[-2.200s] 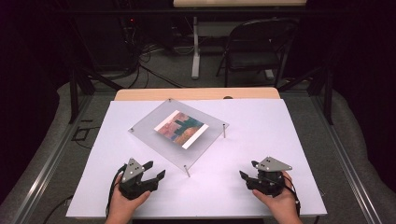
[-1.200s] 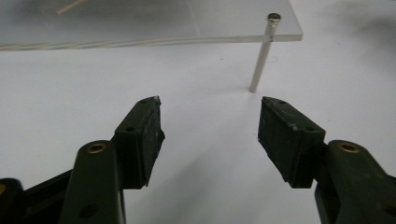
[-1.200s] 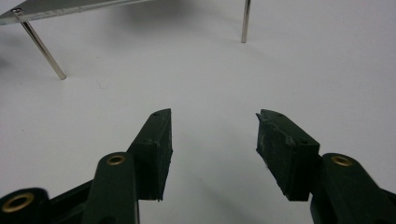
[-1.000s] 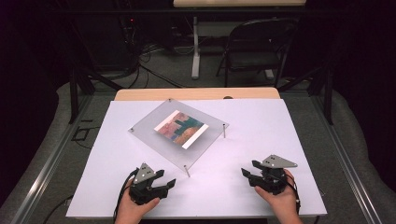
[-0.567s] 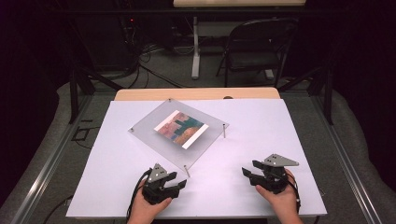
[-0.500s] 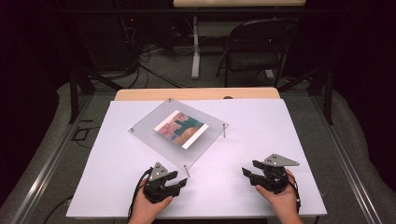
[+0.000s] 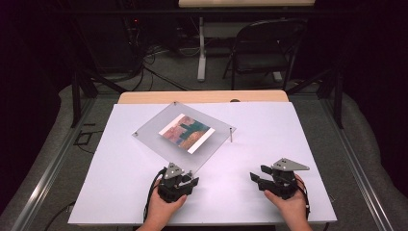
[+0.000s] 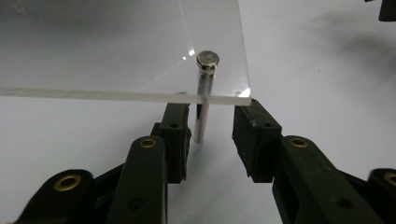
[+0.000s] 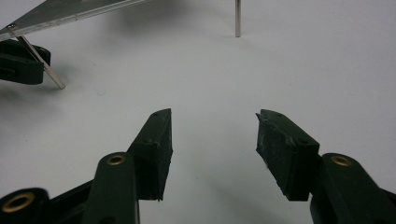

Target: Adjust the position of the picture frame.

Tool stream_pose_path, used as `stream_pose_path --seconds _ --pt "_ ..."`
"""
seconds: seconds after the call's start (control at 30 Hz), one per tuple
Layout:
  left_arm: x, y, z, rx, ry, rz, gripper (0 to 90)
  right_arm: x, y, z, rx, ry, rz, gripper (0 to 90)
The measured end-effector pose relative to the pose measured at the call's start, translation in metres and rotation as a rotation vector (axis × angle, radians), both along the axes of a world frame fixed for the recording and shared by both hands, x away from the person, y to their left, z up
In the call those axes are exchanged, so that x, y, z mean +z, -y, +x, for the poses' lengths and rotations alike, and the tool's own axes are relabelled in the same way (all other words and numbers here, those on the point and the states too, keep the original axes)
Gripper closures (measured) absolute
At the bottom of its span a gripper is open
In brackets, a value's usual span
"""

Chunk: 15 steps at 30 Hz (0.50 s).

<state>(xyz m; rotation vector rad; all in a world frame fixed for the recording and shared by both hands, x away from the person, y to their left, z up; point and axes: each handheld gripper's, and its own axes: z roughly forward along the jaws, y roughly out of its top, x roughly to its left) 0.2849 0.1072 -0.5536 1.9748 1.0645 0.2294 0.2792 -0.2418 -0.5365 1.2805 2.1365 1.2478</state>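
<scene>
Frame [image 7: 185, 134] is a clear acrylic plate raised on thin metal legs, standing on the white table [image 7: 298, 130] left of centre and turned like a diamond, one corner toward the person. Earlier the left gripper [image 7: 185, 180] sat lower left, well short of that corner; it has since slid right and forward up to it, and its jaws have just been closing. In the left gripper view the near leg [image 8: 201, 119] now stands between the two jaws, hard against the left pad (touching or a hair off, I cannot tell), while a clear gap remains to the right pad, so nothing is gripped yet. The frame has not shifted, and the right gripper [image 7: 260, 177] has stayed where it was, resting on the table at lower right with its jaws well apart and empty.

The plate lies level, its longer side running from near left to far right; the picture [image 7: 186, 133] sandwiched in it runs the same way. The near leg stands upright, capped by a round screw head [image 8: 207, 58] above the plate. Another leg [image 7: 231, 135] rises at the right corner, apart from both grippers. The plate's edge overhangs the left jaws' tips. Beyond the table stand a chair [image 7: 262, 48] and cables on the floor.
</scene>
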Motion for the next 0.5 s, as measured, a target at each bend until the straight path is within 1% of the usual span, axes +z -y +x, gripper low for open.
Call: stream_pose_path --seconds 0.07,0.17,0.2,0.37,0.4,0.5 --pt "-0.0007 0.0012 0.0019 0.007 -0.009 -0.003 67.4 0.0 0.0001 0.0 0.0 -0.002 0.005 45.1" --pt "-0.0024 0.003 0.0038 0.01 -0.01 0.007 69.6 -0.0002 0.0003 0.0002 0.0 -0.002 0.01 45.1" --pt "-0.0036 0.0045 0.0049 0.018 -0.001 0.016 70.4 -0.0002 0.0005 0.0003 0.0 -0.001 0.01 45.1" --pt "-0.0035 0.0065 0.0062 0.032 -0.002 0.018 75.2 -0.0008 0.001 0.0008 -0.005 -0.005 0.015 45.1" --pt "-0.0036 0.0073 0.0063 0.031 -0.011 0.019 76.1 -0.0015 0.001 0.0015 -0.006 -0.007 0.018 45.1" --pt "-0.0041 0.0079 0.0066 0.032 -0.02 0.02 78.8 -0.0016 0.0013 0.0018 -0.007 -0.006 0.019 45.1"
